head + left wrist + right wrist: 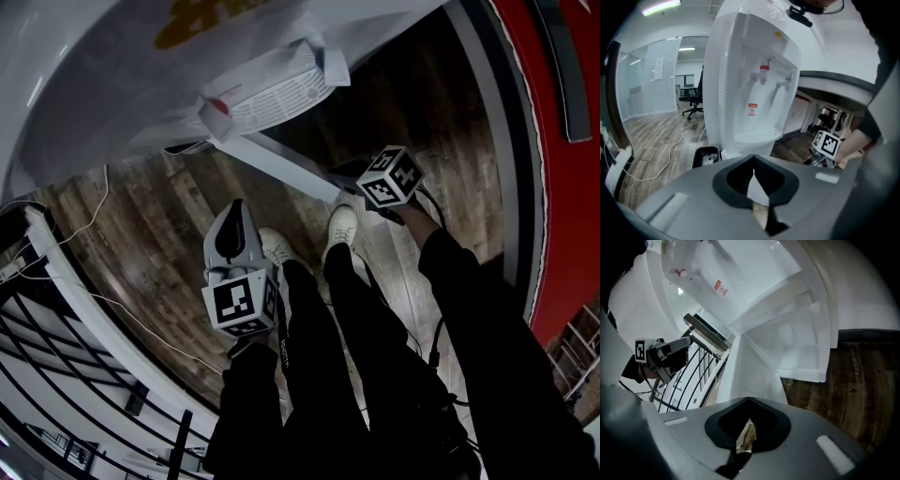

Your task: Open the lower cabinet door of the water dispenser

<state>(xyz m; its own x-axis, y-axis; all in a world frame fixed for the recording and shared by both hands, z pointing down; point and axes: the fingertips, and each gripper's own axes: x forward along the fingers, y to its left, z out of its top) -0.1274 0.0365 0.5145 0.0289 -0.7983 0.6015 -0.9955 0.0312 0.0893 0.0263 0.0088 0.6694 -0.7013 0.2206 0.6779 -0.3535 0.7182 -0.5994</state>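
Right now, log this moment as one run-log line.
lower cabinet door: open | right gripper: shut, near door edge | left gripper: shut, empty | water dispenser: upright

Left gripper [234, 214] closed, nothing in it, held low and close in. Right gripper [356, 175] same, arm reached further forward.

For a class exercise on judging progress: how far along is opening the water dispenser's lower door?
Done: the lower door looks swung out from the water dispenser, and the cabinet inside shows. In hand: the right gripper sits beside the door, jaws together, gripping nothing; the left gripper hangs back, shut and empty. Left: probably little, perhaps swinging the door wider.
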